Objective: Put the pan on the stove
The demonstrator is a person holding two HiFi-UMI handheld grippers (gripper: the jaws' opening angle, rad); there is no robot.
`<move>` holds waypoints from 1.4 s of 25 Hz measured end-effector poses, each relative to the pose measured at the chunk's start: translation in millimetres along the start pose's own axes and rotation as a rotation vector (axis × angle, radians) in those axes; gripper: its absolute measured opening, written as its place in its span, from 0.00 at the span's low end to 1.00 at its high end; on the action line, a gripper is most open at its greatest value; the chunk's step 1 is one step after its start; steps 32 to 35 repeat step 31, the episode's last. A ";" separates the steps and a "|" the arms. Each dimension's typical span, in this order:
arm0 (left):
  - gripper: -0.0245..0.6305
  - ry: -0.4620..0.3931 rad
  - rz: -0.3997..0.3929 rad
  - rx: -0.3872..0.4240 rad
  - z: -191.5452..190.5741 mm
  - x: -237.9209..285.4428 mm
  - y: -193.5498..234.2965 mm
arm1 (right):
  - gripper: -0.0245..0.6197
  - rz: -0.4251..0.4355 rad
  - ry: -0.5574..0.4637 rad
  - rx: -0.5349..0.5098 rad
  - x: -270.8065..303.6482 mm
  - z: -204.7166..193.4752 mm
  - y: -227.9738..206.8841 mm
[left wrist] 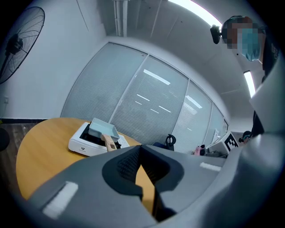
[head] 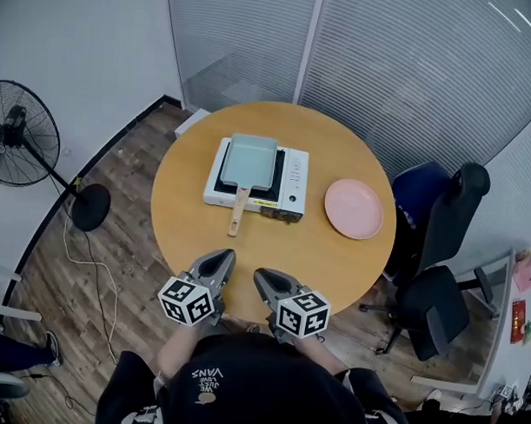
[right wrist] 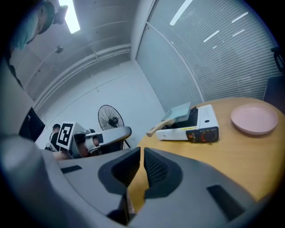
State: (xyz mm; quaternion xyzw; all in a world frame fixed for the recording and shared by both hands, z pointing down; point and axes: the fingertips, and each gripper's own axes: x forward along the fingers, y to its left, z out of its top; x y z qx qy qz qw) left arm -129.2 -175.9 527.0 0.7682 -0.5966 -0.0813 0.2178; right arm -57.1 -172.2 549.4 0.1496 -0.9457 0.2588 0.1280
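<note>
Pan already on the stove, both claws empty at the bench's near edge.
The pale blue-green rectangular pan (head: 250,157) sits on the white portable stove (head: 293,177) mid-bench (head: 273,246), with its wooden handle (head: 238,213) jutting toward the person. It looks light, rigid and smooth-walled, probably coated metal, and the matte handle is the sure hold. The left claw (head: 222,259) is closed on nothing. The right claw (head: 263,278) is closed to a slit, also empty.

- The pan (head: 249,158) is rectangular and pale blue-green, with a light wooden handle (head: 238,213). It sits upright on the left part of the stove, and its handle juts out past the stove's near edge, over the table (head: 273,250).
- The stove (head: 291,177) is a white portable one with a black top. It stands near the middle of the round wooden table.
</note>
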 end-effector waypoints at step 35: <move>0.05 0.044 0.035 -0.028 -33.4 -7.6 -11.2 | 0.06 -0.027 0.083 -0.028 -8.3 -26.5 -6.9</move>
